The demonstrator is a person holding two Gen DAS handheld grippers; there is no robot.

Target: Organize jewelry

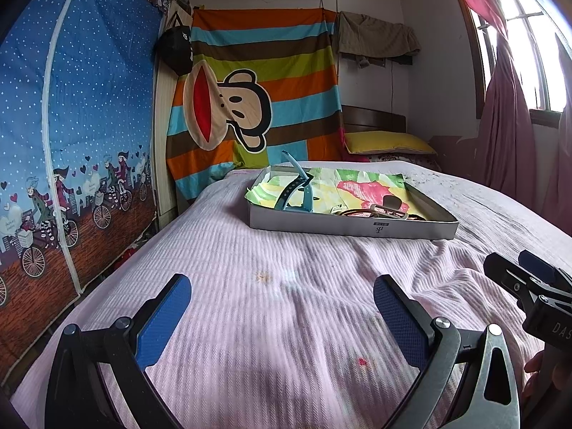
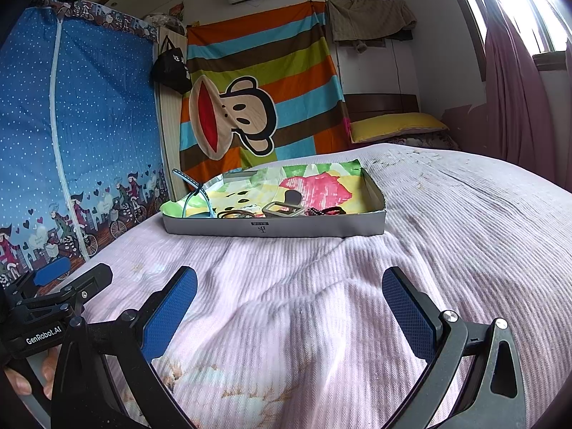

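A shallow grey box (image 1: 354,227) (image 2: 275,228) lined with bright printed cloth sits on the pink bedspread ahead of both grippers. Inside lie a blue watch strap (image 1: 298,187) (image 2: 195,193) standing up at the left, brown rings (image 1: 352,211) (image 2: 232,213), a grey buckle (image 1: 389,211) (image 2: 282,210) and a dark red piece (image 2: 330,211). My left gripper (image 1: 282,312) hovers open over the bedspread, well short of the box, nothing between its blue pads. My right gripper (image 2: 291,307) is open and empty too, beside the left one.
The pink bedspread (image 1: 286,286) (image 2: 447,232) is rumpled between the grippers and the box. A blue fabric wardrobe (image 1: 71,125) stands along the left. A striped monkey cloth (image 1: 257,100) hangs behind; a yellow pillow (image 1: 386,143) and curtained window (image 1: 518,71) are at the right.
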